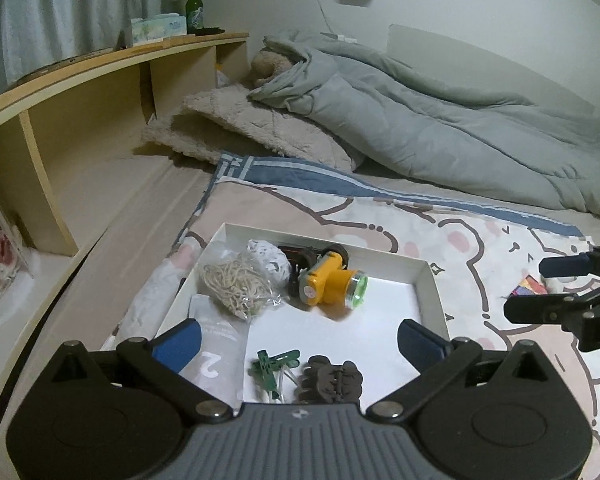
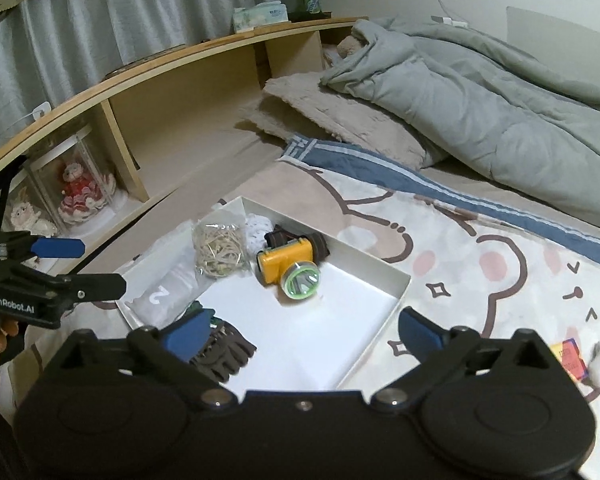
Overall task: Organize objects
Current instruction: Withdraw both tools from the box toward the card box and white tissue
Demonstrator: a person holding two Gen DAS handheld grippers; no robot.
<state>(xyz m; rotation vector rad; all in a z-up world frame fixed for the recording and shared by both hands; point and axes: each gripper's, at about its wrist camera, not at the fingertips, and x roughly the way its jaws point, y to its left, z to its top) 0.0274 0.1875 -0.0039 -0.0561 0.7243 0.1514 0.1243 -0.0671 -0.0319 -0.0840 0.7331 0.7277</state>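
Observation:
A shallow white tray [image 1: 428,276] [image 2: 396,296] lies on a cartoon-print blanket. In it are a yellow headlamp [image 1: 330,282] [image 2: 288,266], a bag of rubber bands [image 1: 234,284] [image 2: 219,250], a white lace item [image 1: 270,262], a white packet marked "2" [image 1: 216,346] [image 2: 160,294], a green clip [image 1: 274,364] and a brown hair claw [image 1: 332,378] [image 2: 224,350]. My left gripper [image 1: 300,340] is open and empty over the tray's near edge. My right gripper [image 2: 304,334] is open and empty above the tray's near right part. A small colourful packet [image 2: 570,358] [image 1: 530,285] lies on the blanket to the right.
A wooden headboard shelf [image 1: 100,92] [image 2: 180,92] runs along the left, with a tissue box [image 2: 260,16], a green bottle [image 1: 194,6] and a clear case with figurines [image 2: 80,196]. A grey duvet [image 1: 440,120] and a beige pillow [image 2: 340,116] lie behind the tray.

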